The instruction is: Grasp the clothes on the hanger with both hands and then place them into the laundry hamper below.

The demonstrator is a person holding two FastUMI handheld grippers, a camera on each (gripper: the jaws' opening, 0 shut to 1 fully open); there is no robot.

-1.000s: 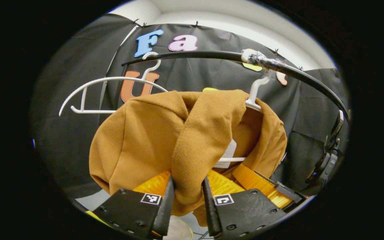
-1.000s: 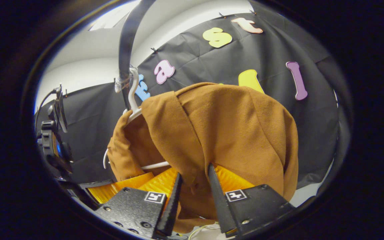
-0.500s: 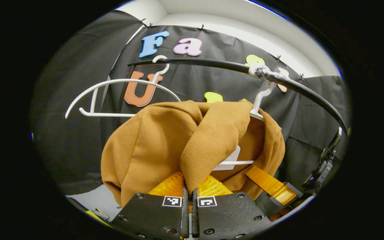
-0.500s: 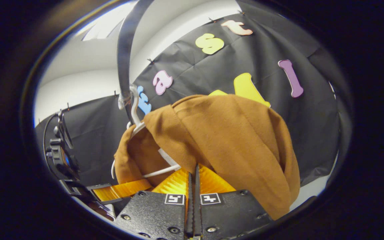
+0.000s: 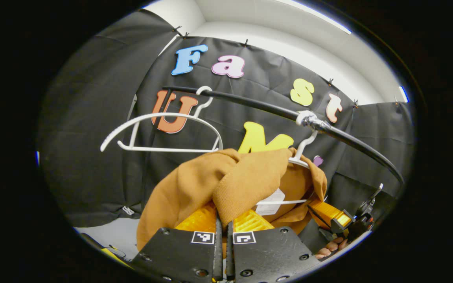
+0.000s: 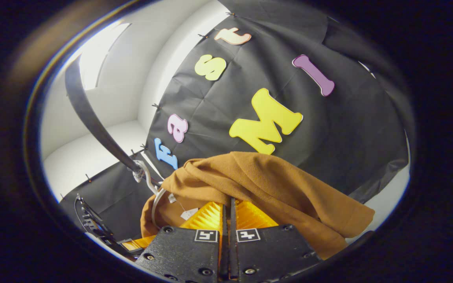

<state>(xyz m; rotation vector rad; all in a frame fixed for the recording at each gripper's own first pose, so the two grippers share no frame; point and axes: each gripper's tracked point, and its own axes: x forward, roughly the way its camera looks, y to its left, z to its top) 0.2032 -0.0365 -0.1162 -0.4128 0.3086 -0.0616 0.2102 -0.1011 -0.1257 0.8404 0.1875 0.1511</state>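
Black cloth walls the booth behind a dark rail point(image 5: 258, 105), from which a bare white hanger point(image 5: 159, 131) and a second white hanger point(image 5: 303, 155) hang. On that second hanger the brown sweatshirt point(image 5: 195, 184) is draped, bunched toward the camera, high above wherever the hamper stands. Each of the left gripper point(image 5: 222, 226) and the right gripper point(image 6: 227, 212) is closed with a fold of the brown cloth pinched between its fingers. As I judge it, the step is peeling the garment off: draw both shoulders outward and down evenly, so the collar slips past the hook and the hanger does not come along. Left gripper view shows the neck label point(image 5: 269, 196), the hanger's crossbar and the other hand's fingertips point(image 5: 330, 247); right gripper view shows the sweatshirt's far side trailing free
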